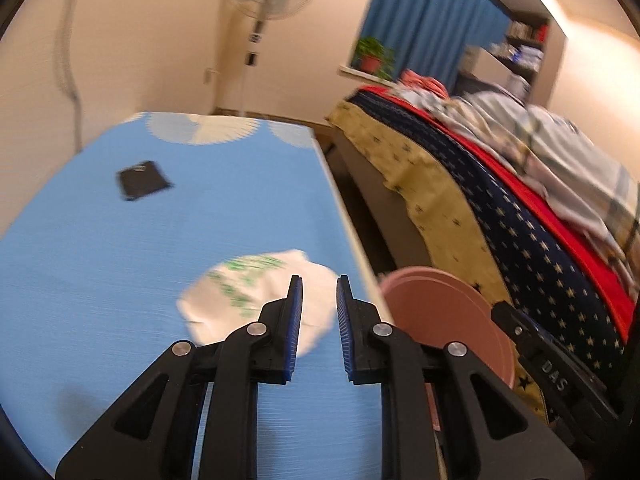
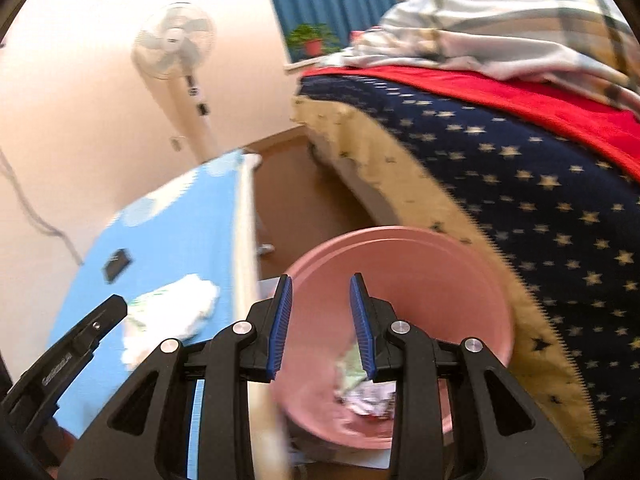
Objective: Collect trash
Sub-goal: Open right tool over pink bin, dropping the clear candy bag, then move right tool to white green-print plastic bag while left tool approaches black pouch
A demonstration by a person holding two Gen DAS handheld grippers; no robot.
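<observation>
A crumpled white wrapper with green print [image 1: 256, 292] lies on the blue table top [image 1: 120, 280] near its right edge; it also shows in the right wrist view [image 2: 172, 312]. My left gripper [image 1: 319, 288] is open and empty, just above the wrapper's near right part. A pink bin [image 2: 400, 264] stands on the floor between table and bed, with crumpled trash [image 2: 364, 392] inside. My right gripper [image 2: 321, 284] is open and empty above the bin's opening. The bin's rim shows in the left wrist view [image 1: 440, 308].
A small black flat object [image 1: 144, 180] lies farther back on the table. A bed with a star-patterned blanket [image 2: 520, 200] stands close on the right of the bin. A white standing fan [image 1: 260, 20] is by the far wall. Brown floor [image 2: 292, 200] runs between table and bed.
</observation>
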